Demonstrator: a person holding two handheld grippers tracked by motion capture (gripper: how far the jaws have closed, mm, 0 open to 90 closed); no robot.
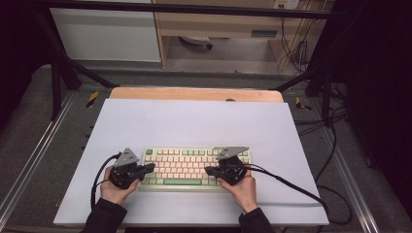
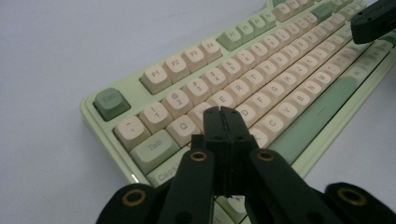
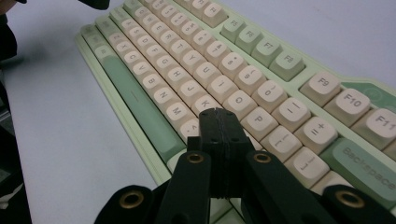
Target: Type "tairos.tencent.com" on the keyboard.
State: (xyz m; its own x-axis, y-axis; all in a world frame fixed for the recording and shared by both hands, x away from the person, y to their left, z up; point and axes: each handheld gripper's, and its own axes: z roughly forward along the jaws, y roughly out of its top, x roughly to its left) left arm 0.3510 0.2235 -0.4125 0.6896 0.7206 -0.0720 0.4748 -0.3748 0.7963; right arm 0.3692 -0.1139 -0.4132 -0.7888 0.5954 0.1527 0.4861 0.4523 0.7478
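Keyboard (image 1: 194,167), green-framed with cream keys, lies flat near the front edge of the white table (image 1: 194,121). It is judged stiff and fairly light, with keys that give under light pressure; single keys are best pressed from above. Left gripper (image 2: 223,109) is poised over its left letter keys, right gripper (image 3: 218,112) over its right ones; both are clenched, grasping nothing.

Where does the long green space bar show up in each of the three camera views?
High view: the space bar lies in the keyboard's bottom row, between the grippers.
Left gripper view: space bar runs diagonally at right, from centre toward the upper right.
Right gripper view: space bar runs diagonally at left.
Shared landmark: the keyboard's pale green frame.
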